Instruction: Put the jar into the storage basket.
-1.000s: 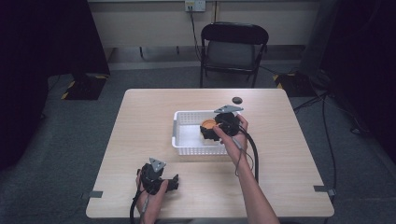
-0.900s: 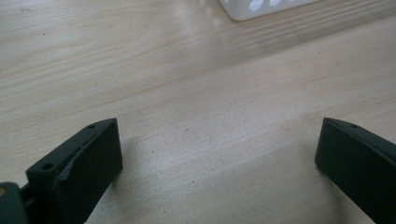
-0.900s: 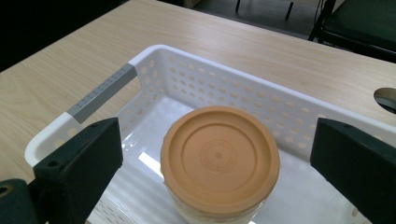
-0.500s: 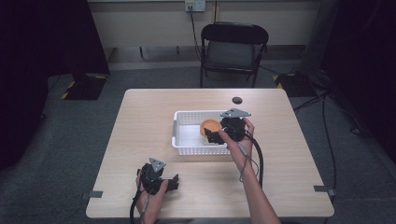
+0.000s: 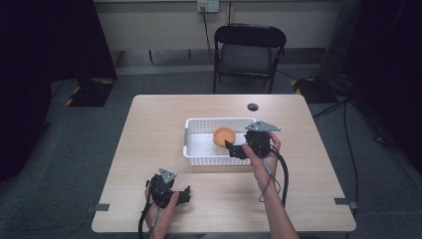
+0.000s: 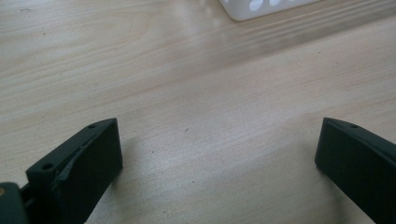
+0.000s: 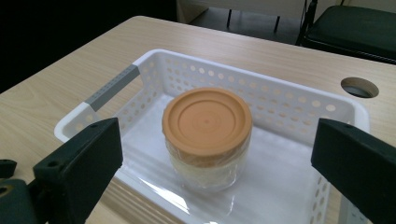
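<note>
the table (image 5: 149, 124) is the biggest thing before me, a pale wood top with a small round hole (image 5: 253, 106) near its far edge. beyond that far edge stands a black folding chair (image 5: 250, 50) on the grey floor.

on the table, a little right of the middle, sits a white perforated basket (image 5: 199, 152) with a grey strip on one rim, seen in my right gripper view as well (image 7: 112, 86). a clear plastic sheet lines its bottom.

inside the basket stands the jar (image 7: 207, 137), upright, with a clear body holding something pale and an orange lid (image 7: 207, 119) closed on top. from the high view the jar (image 5: 224, 136) sits toward the right part of the basket, apart from the walls.

my right gripper (image 5: 238, 150) hangs over the near right edge of the basket, pointed at the jar. its jaws are spread wide, one to each side of the jar with clear space on both sides, touching nothing and gripping nothing.

my left gripper (image 5: 183, 195) rests low at the near left part of the table, well apart from the basket. in its own view the jaws stand wide apart over bare wood, nothing between them, and a corner of the basket (image 6: 261, 7) peeks in at the top.
</note>
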Demonstrator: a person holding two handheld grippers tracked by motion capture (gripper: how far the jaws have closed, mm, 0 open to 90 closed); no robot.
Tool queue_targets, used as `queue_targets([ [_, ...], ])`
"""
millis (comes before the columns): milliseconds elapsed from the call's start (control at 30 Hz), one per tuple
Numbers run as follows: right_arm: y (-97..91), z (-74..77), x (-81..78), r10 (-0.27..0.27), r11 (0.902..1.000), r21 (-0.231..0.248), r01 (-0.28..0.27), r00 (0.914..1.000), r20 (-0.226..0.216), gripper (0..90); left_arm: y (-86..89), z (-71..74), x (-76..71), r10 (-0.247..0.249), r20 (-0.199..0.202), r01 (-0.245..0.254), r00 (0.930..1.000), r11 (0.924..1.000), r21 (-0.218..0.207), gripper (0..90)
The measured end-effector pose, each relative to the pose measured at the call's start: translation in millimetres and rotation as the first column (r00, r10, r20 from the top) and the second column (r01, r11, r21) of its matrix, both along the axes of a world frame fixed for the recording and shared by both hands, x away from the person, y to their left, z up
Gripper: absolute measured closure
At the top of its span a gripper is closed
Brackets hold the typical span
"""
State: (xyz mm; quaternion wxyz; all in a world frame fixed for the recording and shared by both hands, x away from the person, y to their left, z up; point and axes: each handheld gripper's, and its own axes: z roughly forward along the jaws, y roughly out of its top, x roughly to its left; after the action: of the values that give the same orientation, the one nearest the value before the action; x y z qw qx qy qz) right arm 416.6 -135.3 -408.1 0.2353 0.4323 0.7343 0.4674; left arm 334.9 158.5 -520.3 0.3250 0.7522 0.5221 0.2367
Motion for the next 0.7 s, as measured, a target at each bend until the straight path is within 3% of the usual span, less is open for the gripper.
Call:
queue_targets([
  [700, -11.7, -10.8, -38.6, -0.003, 0.9993, 0.038, 0.001, 0.9988, 0.049, 0.0, 0.0, 0.0, 0.0, 0.000, 0.000, 0.000, 1.0000, 1.0000, 0.000, 0.2],
])
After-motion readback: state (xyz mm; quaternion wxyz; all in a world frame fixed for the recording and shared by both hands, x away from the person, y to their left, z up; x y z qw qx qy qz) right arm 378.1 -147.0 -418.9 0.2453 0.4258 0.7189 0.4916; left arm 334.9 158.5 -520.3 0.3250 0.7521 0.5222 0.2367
